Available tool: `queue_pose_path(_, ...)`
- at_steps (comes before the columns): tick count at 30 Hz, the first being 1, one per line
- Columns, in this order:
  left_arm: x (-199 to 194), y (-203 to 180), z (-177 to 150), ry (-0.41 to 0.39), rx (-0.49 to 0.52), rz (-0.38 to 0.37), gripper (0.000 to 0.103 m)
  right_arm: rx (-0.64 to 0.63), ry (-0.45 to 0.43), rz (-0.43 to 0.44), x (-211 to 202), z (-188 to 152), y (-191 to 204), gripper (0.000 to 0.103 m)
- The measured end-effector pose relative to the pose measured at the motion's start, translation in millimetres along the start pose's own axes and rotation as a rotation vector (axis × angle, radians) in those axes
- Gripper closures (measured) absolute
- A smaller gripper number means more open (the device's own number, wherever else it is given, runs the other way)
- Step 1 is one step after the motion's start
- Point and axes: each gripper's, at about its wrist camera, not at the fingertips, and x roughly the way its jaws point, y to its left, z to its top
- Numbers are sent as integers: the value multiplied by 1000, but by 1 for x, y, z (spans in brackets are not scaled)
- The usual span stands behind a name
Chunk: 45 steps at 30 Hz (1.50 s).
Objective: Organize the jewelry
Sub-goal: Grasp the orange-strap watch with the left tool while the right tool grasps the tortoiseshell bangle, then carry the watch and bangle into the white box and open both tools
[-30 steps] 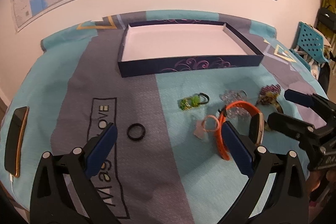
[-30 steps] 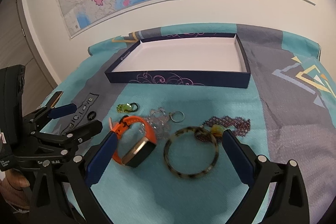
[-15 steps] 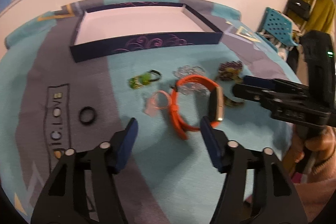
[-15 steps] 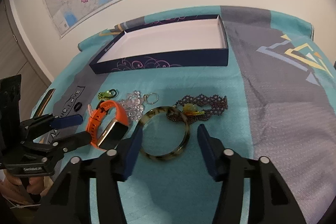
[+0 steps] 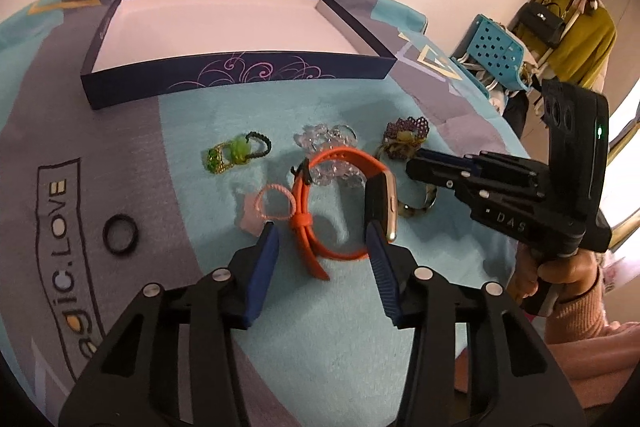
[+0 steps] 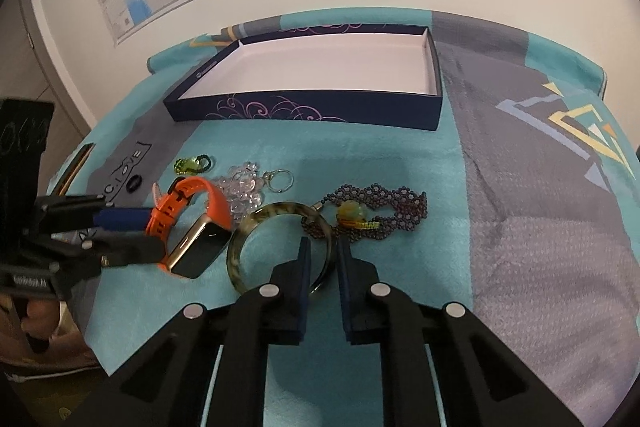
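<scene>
The big blue box [image 6: 308,113] sat bare, waiting for jewelry. My right claw [image 6: 320,267] pinched the brown bangle's [image 6: 240,247] rim, fingers nearly together, to lift it. My left claw [image 5: 320,247] stood apart around the orange watch [image 5: 340,203].

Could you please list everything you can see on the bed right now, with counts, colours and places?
Box: 1, navy, white inside, far side.
Watch: 1, orange strap, centre, between left fingers.
Bangle: 1, mottled brown, right of watch.
Beaded bracelet: 1, dark purple, far right.
Crystal keyring: 1, clear, behind watch.
Green charm: 1, left of keyring.
Pink loop: 1, beside strap.
Black ring: 1, grey patch.
Left gripper: open.
Right gripper: astride bangle's rim.
</scene>
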Motion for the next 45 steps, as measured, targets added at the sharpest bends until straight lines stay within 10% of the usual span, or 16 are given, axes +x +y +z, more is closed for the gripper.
queue_pose_path(7, 9, 6, 10, 33, -9, 34, 87, -56, 3, -30, 4, 3, 7, 94)
queue_pose_path(25, -41, -6, 17, -50, 158, 95, 90, -15, -90, 68, -27, 26, -4, 97)
queue_pose_path(45, 0, 55, 181, -95, 188, 262, 90, 10, -97, 12, 61, 183, -36, 97)
